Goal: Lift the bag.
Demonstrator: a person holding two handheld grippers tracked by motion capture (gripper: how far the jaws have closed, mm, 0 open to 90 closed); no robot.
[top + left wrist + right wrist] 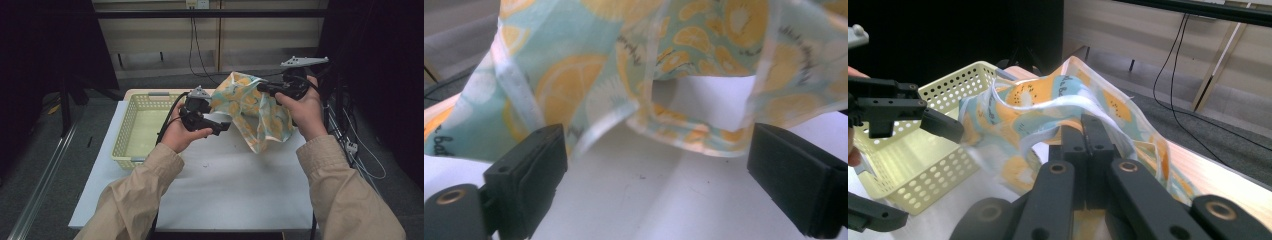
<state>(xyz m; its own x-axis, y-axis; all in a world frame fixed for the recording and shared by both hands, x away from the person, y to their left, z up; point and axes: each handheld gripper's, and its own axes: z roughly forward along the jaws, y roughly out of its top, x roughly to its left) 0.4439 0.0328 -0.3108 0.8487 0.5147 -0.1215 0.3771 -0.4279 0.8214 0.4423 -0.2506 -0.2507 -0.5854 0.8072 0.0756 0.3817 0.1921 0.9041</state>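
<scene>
I see the lemon-print cloth (255,107) hanging crumpled; my right gripper (264,88) pinches it, raised, while my left gripper (226,125) jaws stand spread.

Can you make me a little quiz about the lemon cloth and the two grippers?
1. True or false: the left gripper has its jaws open, with no cloth pinched between them.
2. Which gripper is clamped on the lemon-print cloth? A) left B) right C) both
3. Fill in: to the left of the cloth, on the white table, stands a pale yellow ____.

Key
1. True. In the left gripper view the jaws stand wide apart and the cloth hangs beyond them.
2. B. The right gripper has its jaws shut on the cloth and holds it up off the table.
3. Basket, a plastic one with holes in its walls.
</scene>
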